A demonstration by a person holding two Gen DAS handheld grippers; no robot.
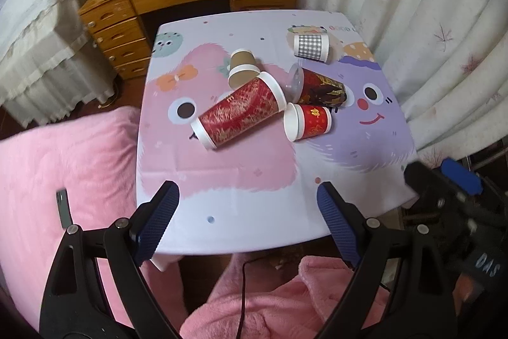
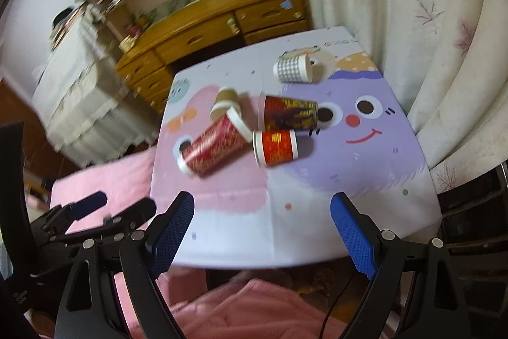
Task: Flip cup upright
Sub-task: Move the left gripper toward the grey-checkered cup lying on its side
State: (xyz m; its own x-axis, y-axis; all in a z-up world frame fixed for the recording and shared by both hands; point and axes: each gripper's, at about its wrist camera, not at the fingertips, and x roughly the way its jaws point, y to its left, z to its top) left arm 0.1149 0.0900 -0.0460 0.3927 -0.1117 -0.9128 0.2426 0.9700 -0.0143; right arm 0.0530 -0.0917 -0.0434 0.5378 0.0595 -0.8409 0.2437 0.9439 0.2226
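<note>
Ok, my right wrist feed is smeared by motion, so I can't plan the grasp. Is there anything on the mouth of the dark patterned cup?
Observer: Yes. In the left wrist view the dark patterned cup lies on its side with a clear lid on the end that faces the large red cup.
Operator: And the left gripper, open or shut? I only see it side-on.
Observer: Open. The left gripper has its fingers wide apart with nothing between them, near the front edge of the table.
</note>
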